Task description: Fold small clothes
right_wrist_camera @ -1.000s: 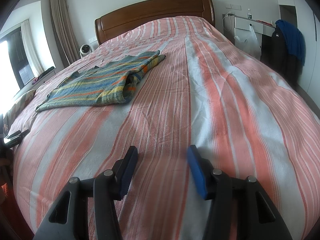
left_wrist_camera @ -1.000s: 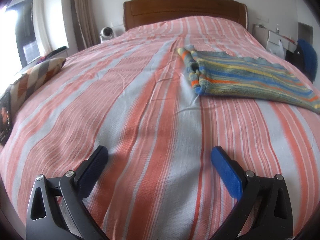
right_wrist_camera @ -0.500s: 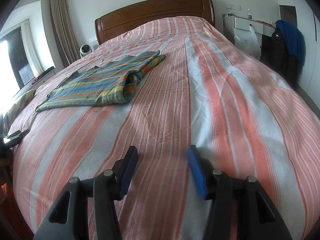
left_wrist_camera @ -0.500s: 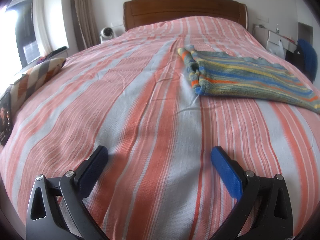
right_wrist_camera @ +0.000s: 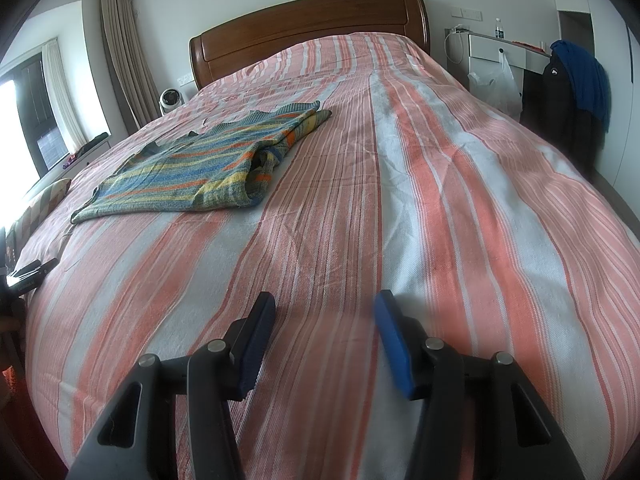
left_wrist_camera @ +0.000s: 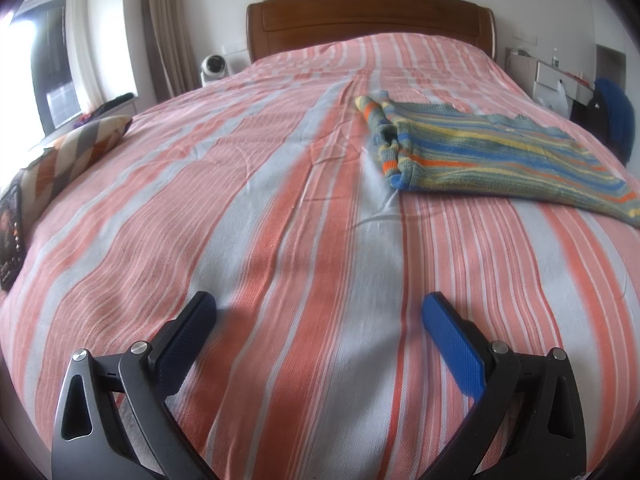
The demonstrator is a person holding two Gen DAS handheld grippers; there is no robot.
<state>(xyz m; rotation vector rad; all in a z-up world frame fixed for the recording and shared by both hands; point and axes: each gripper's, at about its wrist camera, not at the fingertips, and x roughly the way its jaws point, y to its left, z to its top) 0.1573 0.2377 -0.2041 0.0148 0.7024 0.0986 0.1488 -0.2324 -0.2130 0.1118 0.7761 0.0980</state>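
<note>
A small knitted garment with blue, yellow and orange stripes lies flat on the bed, one side folded over. In the left wrist view it lies far ahead to the right; in the right wrist view the same garment lies far ahead to the left. My left gripper hovers over the near part of the bedspread, jaws wide apart, nothing between them. My right gripper also stands open over bare bedspread, its jaws closer together, holding nothing. Both grippers are well short of the garment.
The bed has a pink, orange and grey striped cover and a wooden headboard. A patterned cushion lies at its left edge. A white desk and a chair with dark and blue clothes stand to the right.
</note>
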